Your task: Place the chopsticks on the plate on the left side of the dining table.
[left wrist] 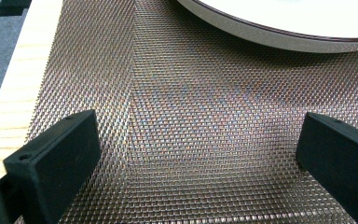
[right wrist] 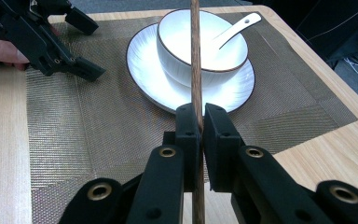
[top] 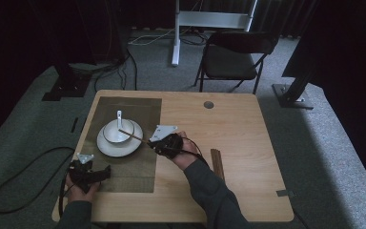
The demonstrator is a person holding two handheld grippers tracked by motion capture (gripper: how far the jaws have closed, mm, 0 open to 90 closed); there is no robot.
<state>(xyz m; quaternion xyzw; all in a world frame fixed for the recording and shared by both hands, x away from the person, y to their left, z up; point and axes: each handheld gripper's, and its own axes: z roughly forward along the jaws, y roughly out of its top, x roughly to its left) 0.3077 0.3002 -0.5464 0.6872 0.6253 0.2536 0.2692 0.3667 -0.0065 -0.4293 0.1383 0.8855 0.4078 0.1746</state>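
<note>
From the high view, a wooden table [top: 248, 143] carries a dark woven placemat [top: 124, 171] on its left half, with a white plate [top: 106, 148] on the mat and a white bowl [top: 116, 131] standing on the plate; a white spoon [top: 119, 116] leans in the bowl. The right gripper [top: 153, 143] sits just right of the plate and pinches a brown chopstick [top: 132, 135] whose far end reaches over the bowl's rim. More chopsticks [top: 217, 164] lie in a bundle on the bare wood to the right of the person's forearm. The left gripper [top: 106, 172] rests low on the near part of the mat, well clear of the plate. In the left gripper view, its two black jaws stand wide apart above the mat's weave [left wrist: 191, 121] with nothing between them, and the plate's edge [left wrist: 279, 39] curves across the top. In the right gripper view, the right gripper [right wrist: 201, 123] has its jaws pressed tight on the chopstick [right wrist: 196, 56], which runs straight up across the bowl [right wrist: 186, 37]; the spoon [right wrist: 235, 28] lies in the bowl, and the left gripper [right wrist: 86, 46] shows at the upper left, jaws parted.
</note>
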